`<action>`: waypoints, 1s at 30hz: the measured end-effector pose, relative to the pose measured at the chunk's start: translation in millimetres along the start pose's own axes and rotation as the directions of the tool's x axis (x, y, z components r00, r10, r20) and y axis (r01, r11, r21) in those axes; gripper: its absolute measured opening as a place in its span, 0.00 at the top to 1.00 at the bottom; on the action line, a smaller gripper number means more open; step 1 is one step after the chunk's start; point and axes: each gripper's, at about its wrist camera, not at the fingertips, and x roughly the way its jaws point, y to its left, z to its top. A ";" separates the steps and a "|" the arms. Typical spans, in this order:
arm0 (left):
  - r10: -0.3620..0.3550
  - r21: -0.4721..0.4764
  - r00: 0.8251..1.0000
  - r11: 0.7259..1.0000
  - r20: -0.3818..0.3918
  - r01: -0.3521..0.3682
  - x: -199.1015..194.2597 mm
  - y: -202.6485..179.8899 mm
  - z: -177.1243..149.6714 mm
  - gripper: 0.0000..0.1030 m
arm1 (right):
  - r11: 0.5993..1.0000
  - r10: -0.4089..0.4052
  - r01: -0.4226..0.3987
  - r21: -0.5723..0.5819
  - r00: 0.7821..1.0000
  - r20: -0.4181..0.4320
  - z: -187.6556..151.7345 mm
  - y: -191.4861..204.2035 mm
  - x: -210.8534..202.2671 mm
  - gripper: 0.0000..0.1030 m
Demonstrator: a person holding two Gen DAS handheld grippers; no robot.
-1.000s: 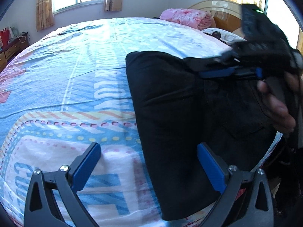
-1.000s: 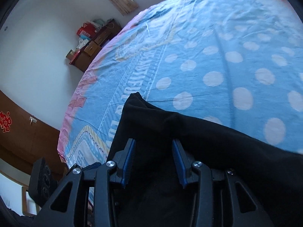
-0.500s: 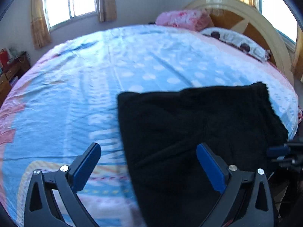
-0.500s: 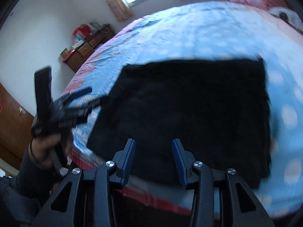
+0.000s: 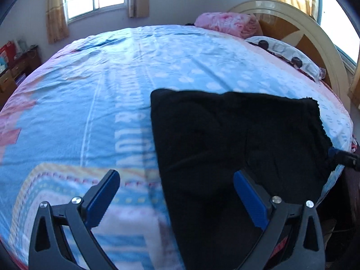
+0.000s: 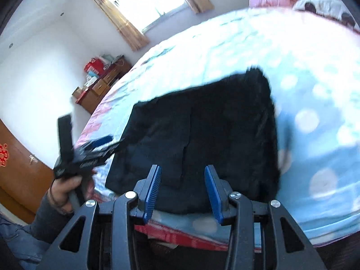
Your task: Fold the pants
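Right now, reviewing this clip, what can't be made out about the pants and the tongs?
- Black pants: near edge runs off the left wrist view's bottom; layers indistinguishable in uniform black.
- Pants' far corner: motion-blurred in the right wrist view.
- Right tongs: mostly cut off at the left view's right edge.

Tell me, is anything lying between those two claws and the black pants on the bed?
Nothing visible does. The black pants lie flat on the blue bedspread with no other item on or around them. The left claw and right claw both stand open with nothing between them, and the way to the cloth is clear.
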 end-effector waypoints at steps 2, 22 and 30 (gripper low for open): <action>-0.007 0.015 1.000 1.000 -0.022 0.008 5.5 -5.9 -7.9 0.00 | 0.999 -0.040 0.039 -0.019 0.999 -0.020 -0.9 0.0 7.1 0.58; -0.078 0.003 0.997 0.997 0.002 0.078 -0.9 -1.1 -16.8 0.00 | 0.989 -0.138 0.139 -0.056 0.990 0.015 4.8 3.6 -8.8 0.57; -0.116 -0.021 0.993 0.993 -0.023 0.115 22.4 7.8 -7.3 0.00 | 0.975 -0.212 0.211 0.070 0.977 0.008 21.2 -43.8 -2.4 0.55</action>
